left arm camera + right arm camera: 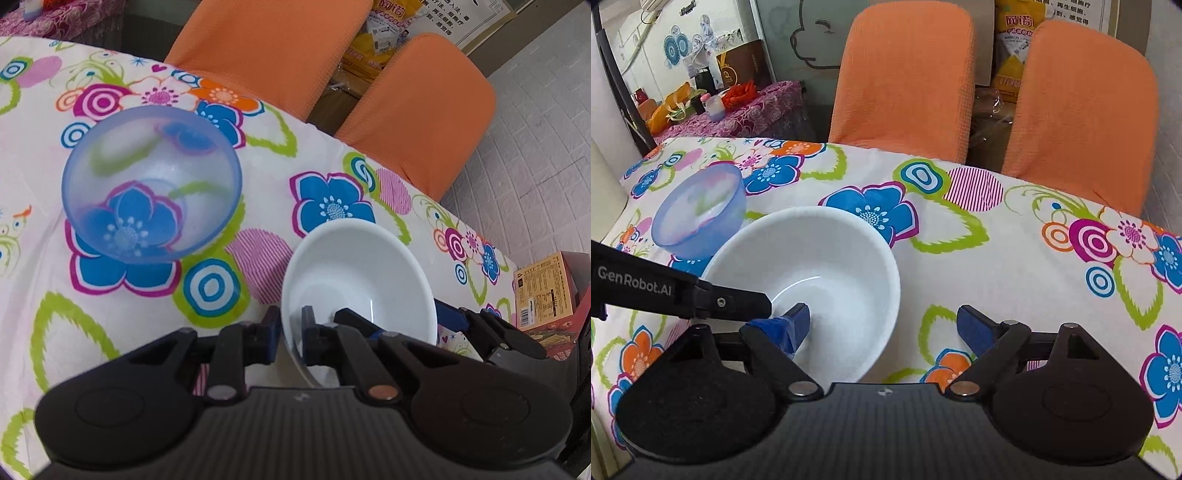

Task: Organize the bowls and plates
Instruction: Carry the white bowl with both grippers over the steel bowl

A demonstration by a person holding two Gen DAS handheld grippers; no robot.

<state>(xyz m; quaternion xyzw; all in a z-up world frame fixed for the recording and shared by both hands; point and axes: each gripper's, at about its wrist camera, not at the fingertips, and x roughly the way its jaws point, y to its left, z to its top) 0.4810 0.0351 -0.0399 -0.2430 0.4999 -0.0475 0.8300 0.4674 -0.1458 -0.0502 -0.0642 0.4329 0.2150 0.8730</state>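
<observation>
A white bowl (358, 273) (827, 266) sits tilted over the floral tablecloth (55, 332). My left gripper (290, 332) is shut on its near rim, one finger inside and one outside. In the right wrist view the left gripper (768, 304) reaches in from the left to the same rim. My right gripper (886, 325) is open and straddles the bowl's right wall, with its left pad (798, 321) inside and its right pad (973, 325) outside, apart from the wall. A translucent blue bowl (151, 184) (701, 210) stands upright to the left, beyond the white one.
Two orange chairs (905, 74) (1082, 99) stand against the table's far edge. A printed cardboard box (546, 291) lies off the table's right end. A side table with a purple cloth (738, 114) carries clutter at the back left.
</observation>
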